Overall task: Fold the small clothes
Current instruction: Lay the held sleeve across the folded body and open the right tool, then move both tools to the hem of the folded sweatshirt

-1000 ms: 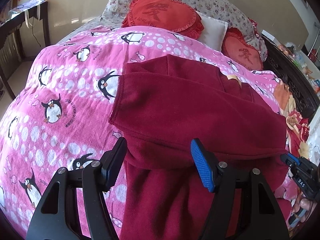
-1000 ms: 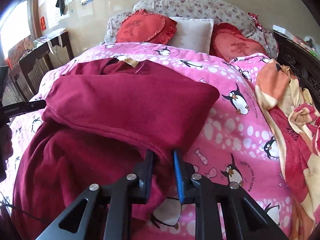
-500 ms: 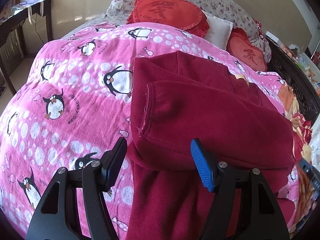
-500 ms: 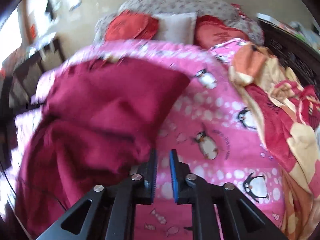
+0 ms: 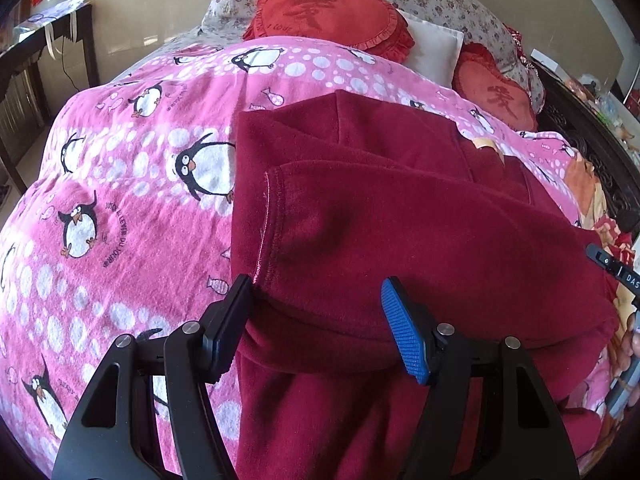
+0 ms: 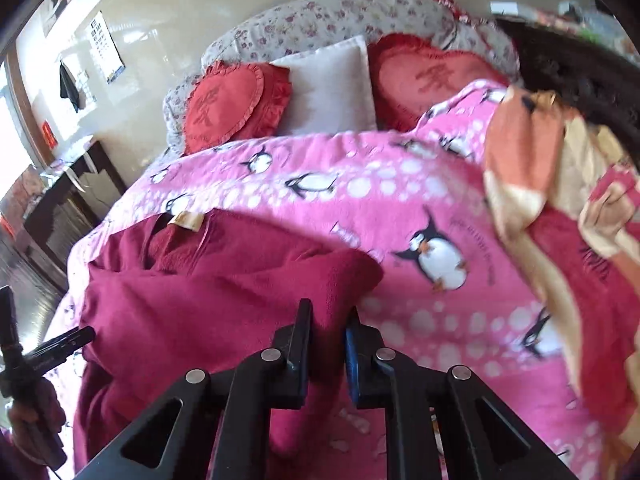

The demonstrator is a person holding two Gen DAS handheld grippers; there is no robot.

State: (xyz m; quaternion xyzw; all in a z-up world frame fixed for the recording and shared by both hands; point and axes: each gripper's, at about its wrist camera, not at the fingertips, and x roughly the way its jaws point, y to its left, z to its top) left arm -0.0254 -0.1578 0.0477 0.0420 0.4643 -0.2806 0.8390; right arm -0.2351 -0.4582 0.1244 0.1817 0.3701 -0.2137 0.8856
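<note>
Garment: dark red fleece top (image 5: 400,216) is lying on the bed, spread over a pink penguin-print blanket (image 5: 120,184), with a sleeve folded across its body and the cuff seam showing on the left side in the left wrist view. A beige neck label (image 6: 188,221) is sitting at the collar, on the end toward the pillows.

Left gripper (image 5: 316,320) is hovering low over the near fold of the top; its jaws are standing well apart, straddling the folded edge, with cloth lying between them and no pad pressing on it. The black finger is sitting right at the cuff seam; whether it touches, I cannot tell.

Right gripper (image 6: 326,340) is at the right-hand corner of the folded sleeve; its jaws are closing, drawn nearly together, and a ridge of red fleece is sitting pinched between the two pads. The frame is slightly motion-blurred.

Two red heart cushions (image 6: 224,108) and a white pillow (image 6: 328,84) are resting at the head of the bed. An orange patterned blanket (image 6: 540,168) is bunched along the bed's right edge. A hand (image 6: 34,420) is showing at the lower left of the right wrist view, holding the other gripper's handle
</note>
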